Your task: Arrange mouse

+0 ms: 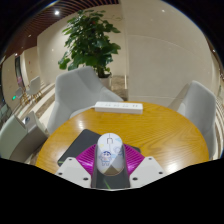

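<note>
A white mouse (110, 150) sits between my gripper's (110, 162) two fingers, its front pointing away from me. The magenta pads (88, 158) press against both of its sides, so the gripper is shut on it. The mouse is over the near part of a round wooden table (150, 128). A dark grey mouse mat (79, 145) lies on the table just left of the mouse, next to the left finger. I cannot tell if the mouse rests on the table or hangs above it.
A long white flat strip (119, 105) lies at the table's far edge. Two white chairs stand behind the table, one at the left (80, 90) and one at the right (195, 103). A leafy potted plant (90, 40) stands further back.
</note>
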